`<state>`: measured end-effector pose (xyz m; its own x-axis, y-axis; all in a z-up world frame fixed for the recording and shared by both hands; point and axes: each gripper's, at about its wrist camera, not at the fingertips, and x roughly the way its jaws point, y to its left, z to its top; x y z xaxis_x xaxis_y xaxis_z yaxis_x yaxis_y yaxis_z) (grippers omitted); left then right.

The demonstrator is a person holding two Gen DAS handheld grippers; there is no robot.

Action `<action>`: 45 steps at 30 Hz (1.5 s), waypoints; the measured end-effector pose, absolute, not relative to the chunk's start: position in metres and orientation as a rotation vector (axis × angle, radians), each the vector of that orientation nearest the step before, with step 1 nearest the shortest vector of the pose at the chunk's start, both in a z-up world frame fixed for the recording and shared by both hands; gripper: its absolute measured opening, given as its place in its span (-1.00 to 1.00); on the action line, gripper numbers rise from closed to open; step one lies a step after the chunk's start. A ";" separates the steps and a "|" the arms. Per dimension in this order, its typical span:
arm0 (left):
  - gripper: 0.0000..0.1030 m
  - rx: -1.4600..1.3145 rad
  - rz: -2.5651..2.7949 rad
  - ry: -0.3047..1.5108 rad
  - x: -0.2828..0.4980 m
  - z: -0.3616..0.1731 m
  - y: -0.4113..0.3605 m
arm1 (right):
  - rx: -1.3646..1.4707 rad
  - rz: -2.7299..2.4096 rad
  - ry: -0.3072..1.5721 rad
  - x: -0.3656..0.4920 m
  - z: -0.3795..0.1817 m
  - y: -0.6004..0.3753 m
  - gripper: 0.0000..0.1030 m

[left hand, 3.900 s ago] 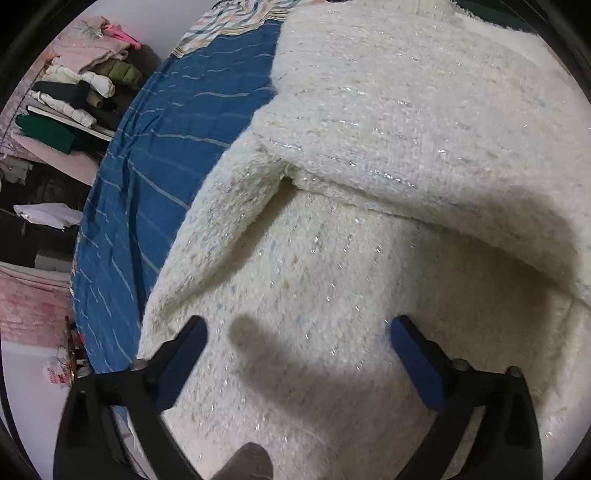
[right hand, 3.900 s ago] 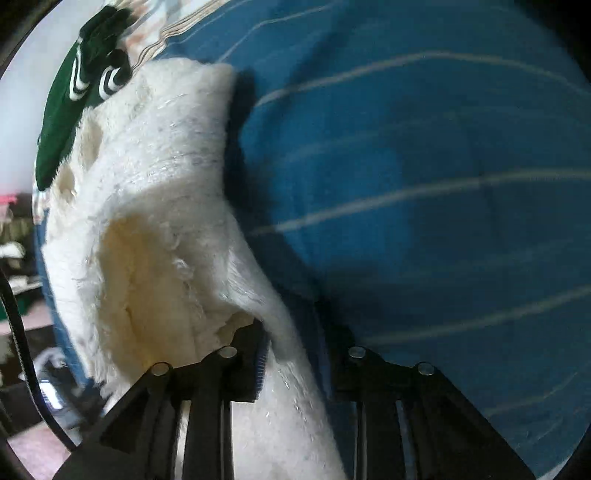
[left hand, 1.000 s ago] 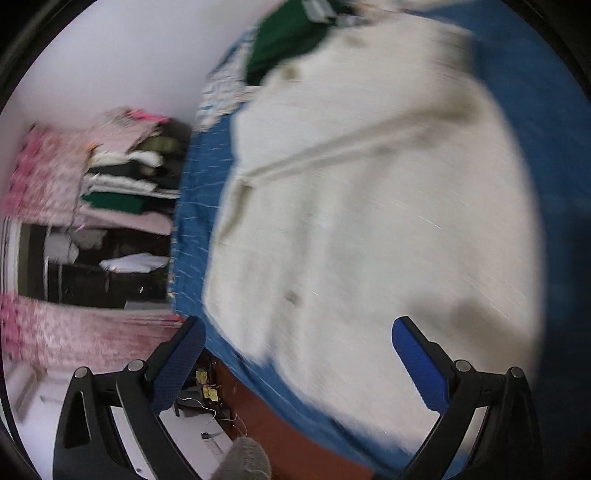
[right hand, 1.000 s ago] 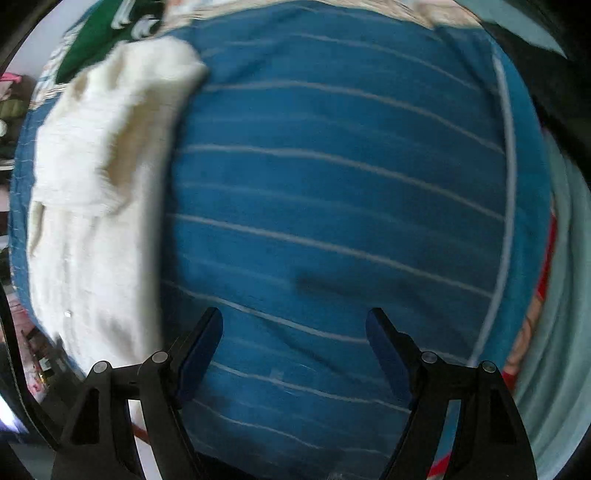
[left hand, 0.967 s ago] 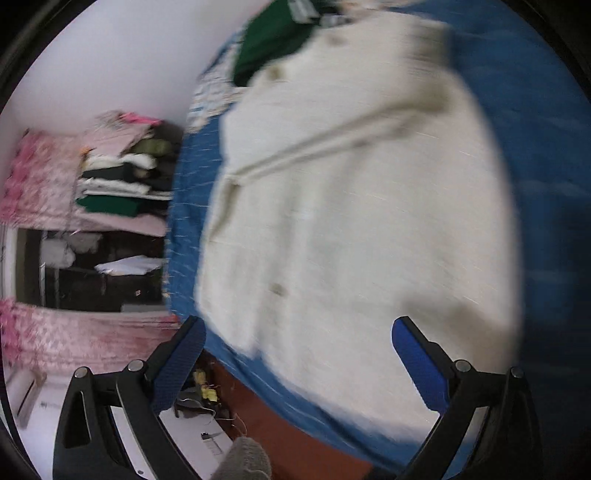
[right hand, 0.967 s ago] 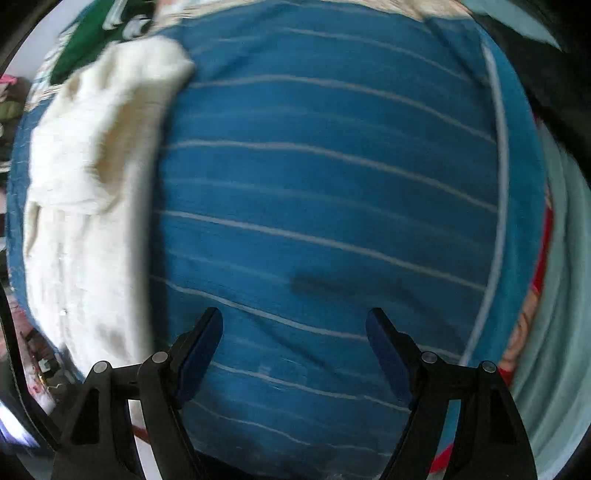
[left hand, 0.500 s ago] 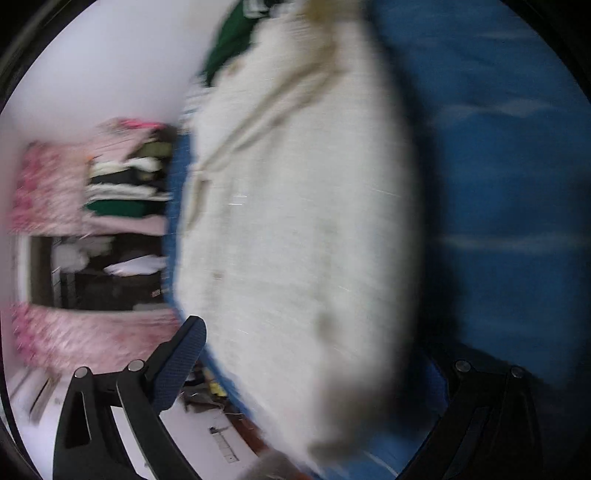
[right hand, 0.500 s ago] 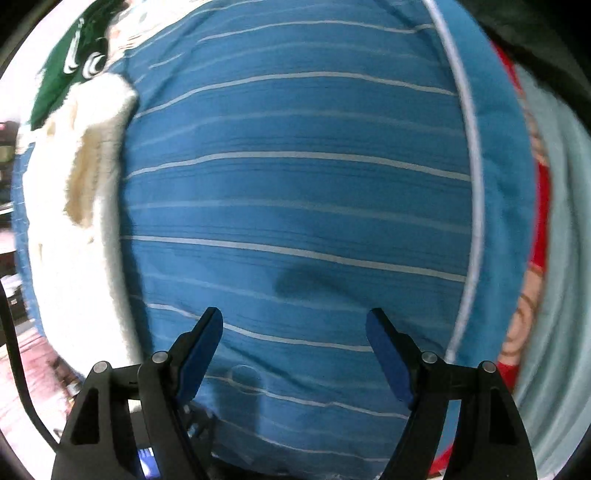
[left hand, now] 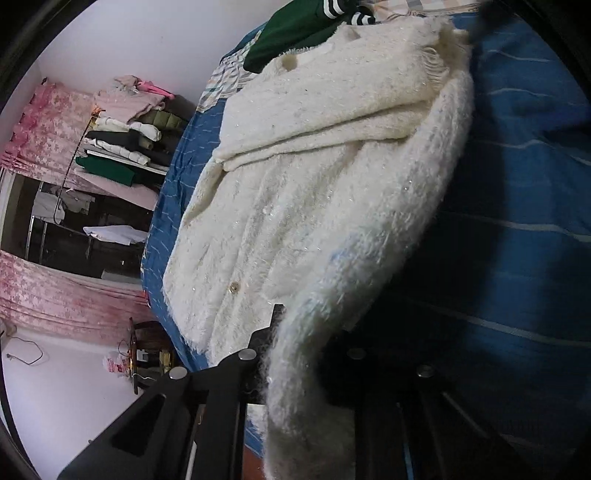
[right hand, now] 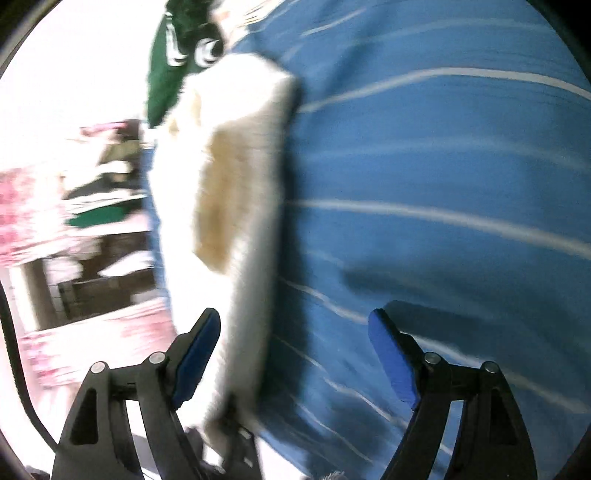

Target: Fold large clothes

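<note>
One fluffy cream cardigan (left hand: pixel 317 192) lies on the blue striped bedsheet (left hand: pixel 524 192), a green garment (left hand: pixel 291 33) by its far end. The left gripper (left hand: pixel 306 347) pinches the cardigan's near edge tight. The right gripper (right hand: pixel 293 354) is easing wider, its two blue pads (right hand: pixel 388 354) clamping nothing, the cardigan's edge between them.

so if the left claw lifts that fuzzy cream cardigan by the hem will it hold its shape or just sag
The cream cardigan will likely sag: its edge already droops limply over the left claw, shut on it. The thick, fuzzy knit looks fairly heavy, so it may drag on the blue striped bedsheet. The folded sleeve on top will probably slide off.
</note>
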<state>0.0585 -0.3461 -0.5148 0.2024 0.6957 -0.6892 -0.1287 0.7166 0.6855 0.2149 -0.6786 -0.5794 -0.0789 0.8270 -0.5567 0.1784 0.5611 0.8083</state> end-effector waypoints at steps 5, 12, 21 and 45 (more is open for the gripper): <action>-0.75 0.532 0.616 1.236 0.065 -0.506 -0.334 | 1.084 0.737 1.568 0.246 -0.601 -0.645 0.64; -0.76 0.418 0.591 1.246 0.068 -0.487 -0.319 | 1.125 0.588 1.590 0.261 -0.606 -0.626 -0.50; -0.76 0.182 0.524 1.258 0.073 -0.429 -0.236 | 0.948 0.535 1.530 0.269 -0.498 -0.583 -0.58; -0.34 -0.416 0.479 1.425 0.099 -0.496 0.083 | 0.301 0.503 1.654 0.340 -0.467 -0.181 -0.26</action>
<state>0.0991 0.0835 -0.4963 0.0817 0.0660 -0.9945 -0.5478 0.8366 0.0105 0.3399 -0.1809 -0.4671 -0.1481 0.4734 -0.8683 -0.0907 0.8678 0.4885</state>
